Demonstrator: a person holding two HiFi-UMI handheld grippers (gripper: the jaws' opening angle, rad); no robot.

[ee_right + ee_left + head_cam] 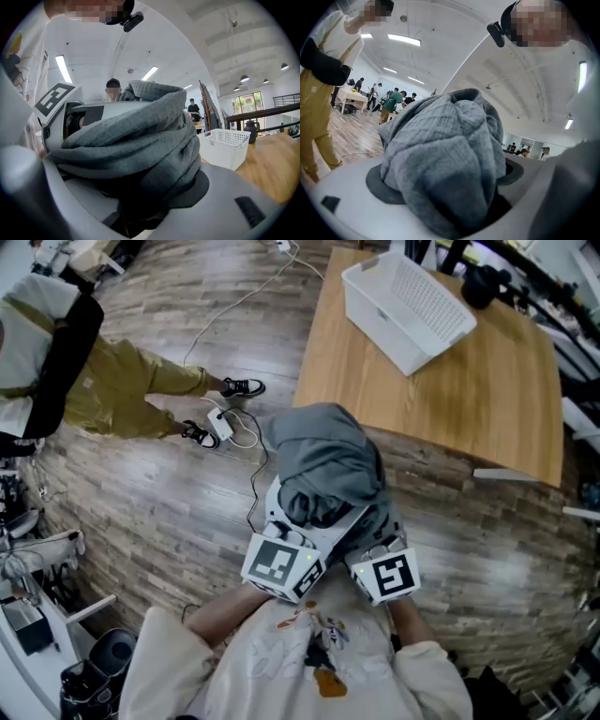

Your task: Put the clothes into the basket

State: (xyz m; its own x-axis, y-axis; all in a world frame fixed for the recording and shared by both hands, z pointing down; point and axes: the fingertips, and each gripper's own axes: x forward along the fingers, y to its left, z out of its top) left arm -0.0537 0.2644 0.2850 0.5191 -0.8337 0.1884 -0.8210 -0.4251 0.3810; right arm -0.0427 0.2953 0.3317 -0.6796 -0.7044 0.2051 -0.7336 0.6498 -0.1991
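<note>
Head view, item one: grey knitted garment (323, 465), wadded into a loose ball and held clear of the wooden floor (169, 512), close in front of me and just short of the surface (469, 399).

Item two: white perforated basket (405, 307), standing on the far part of that surface, well apart from the bundle; nothing showed inside it.

Left gripper (277, 538): jaws stood wide and closed on the bundle, cloth filling the whole gap and spilling over both pads.

Right gripper (379, 557): jaws likewise wide, clamped on the same bundle from the other side, folds heaped across them.

Handling, as I judged it: soft, limp and light; the ribbed knit offered good friction; nothing breakable. The weak point was the loose folds, which could sag, slip out or catch on the basket rim.

Hold, as I judged it: best kept on the thick middle of the wad, one gripper at each side, not on a trailing edge.

Status: garment not yet in the basket.
</note>
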